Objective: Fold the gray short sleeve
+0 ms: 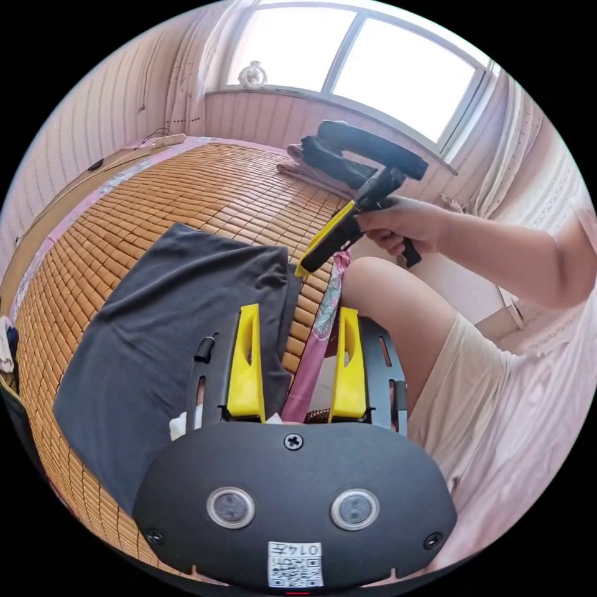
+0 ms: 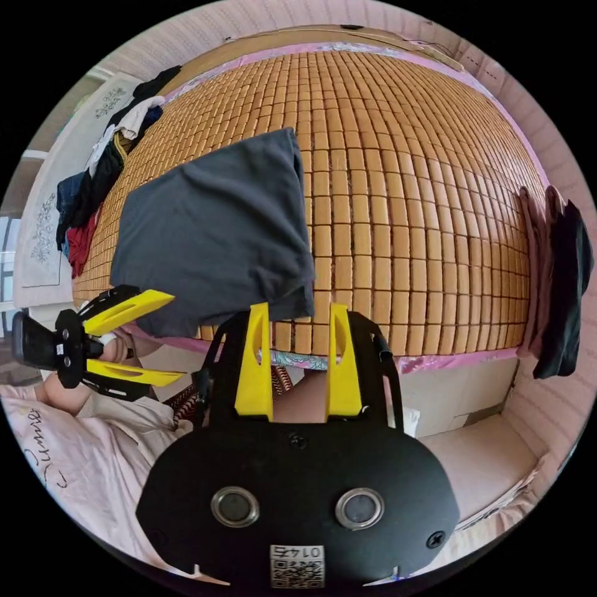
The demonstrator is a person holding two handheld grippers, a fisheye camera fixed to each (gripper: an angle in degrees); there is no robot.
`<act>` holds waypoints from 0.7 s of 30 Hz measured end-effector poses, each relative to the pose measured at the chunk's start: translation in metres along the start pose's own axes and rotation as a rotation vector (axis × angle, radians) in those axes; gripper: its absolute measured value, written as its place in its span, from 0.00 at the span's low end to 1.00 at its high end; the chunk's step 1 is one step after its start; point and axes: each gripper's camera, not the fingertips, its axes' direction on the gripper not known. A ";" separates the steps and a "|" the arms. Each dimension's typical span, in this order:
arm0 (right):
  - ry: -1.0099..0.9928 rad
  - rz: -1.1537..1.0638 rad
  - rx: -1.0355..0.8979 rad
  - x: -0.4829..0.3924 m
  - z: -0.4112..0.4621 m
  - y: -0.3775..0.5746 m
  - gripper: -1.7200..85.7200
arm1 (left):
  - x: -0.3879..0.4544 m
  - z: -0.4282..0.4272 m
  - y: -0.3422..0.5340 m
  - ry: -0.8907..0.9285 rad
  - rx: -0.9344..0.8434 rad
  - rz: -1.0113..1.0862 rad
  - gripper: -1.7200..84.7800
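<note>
- White sticker (image 1: 295, 563) on left gripper (image 1: 298, 311) housing, directly below round lens pair (image 1: 292, 508): square code block plus short character row above it. Row appears reversed; not transcribed.
- Matching sticker (image 2: 297, 564) on right gripper (image 2: 300, 306) housing, same position below lens pair (image 2: 297, 507).
- Dark cursive lettering (image 2: 43, 460) on pink shirt (image 2: 93, 454), far left of lens pair: creased, not legible.

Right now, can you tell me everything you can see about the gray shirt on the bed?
The gray shirt is plain dark gray, soft-looking cloth, already folded into a rough rectangle with no sleeves showing. It lies flat on the woven bamboo mat, near the bed's edge, one corner slightly rumpled and reaching the edge. Both grippers are open and neither holds it.
</note>
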 end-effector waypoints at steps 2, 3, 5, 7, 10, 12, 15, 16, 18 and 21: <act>-0.011 0.029 0.019 0.014 -0.001 0.007 0.16 | 0.003 0.017 -0.015 -0.017 -0.041 0.037 0.23; -0.020 0.033 0.030 0.017 -0.003 0.008 0.15 | 0.004 0.021 -0.018 -0.026 -0.052 0.049 0.23; -0.067 0.061 0.083 0.033 -0.013 0.011 0.13 | 0.008 0.034 -0.028 -0.053 -0.072 0.069 0.24; -0.100 0.075 0.101 0.047 -0.019 0.012 0.12 | 0.010 0.040 -0.032 -0.068 -0.071 0.088 0.24; -0.161 0.075 0.112 0.069 -0.027 0.013 0.11 | 0.014 0.053 -0.037 -0.086 -0.089 0.118 0.24; -0.170 0.058 0.104 0.079 -0.032 0.015 0.06 | 0.017 0.059 -0.040 -0.089 -0.099 0.133 0.24; -0.287 0.047 0.124 0.102 -0.048 0.023 0.04 | 0.018 0.070 -0.045 -0.098 -0.120 0.124 0.24; -0.387 0.050 0.155 0.113 -0.058 0.029 0.04 | 0.018 0.074 -0.047 -0.103 -0.143 0.104 0.23; -0.526 0.037 0.202 0.127 -0.075 0.039 0.04 | 0.017 0.074 -0.047 -0.173 -0.180 0.049 0.19; -0.693 -0.040 0.275 0.140 -0.098 0.055 0.04 | 0.021 0.057 -0.038 -0.240 -0.133 0.036 0.07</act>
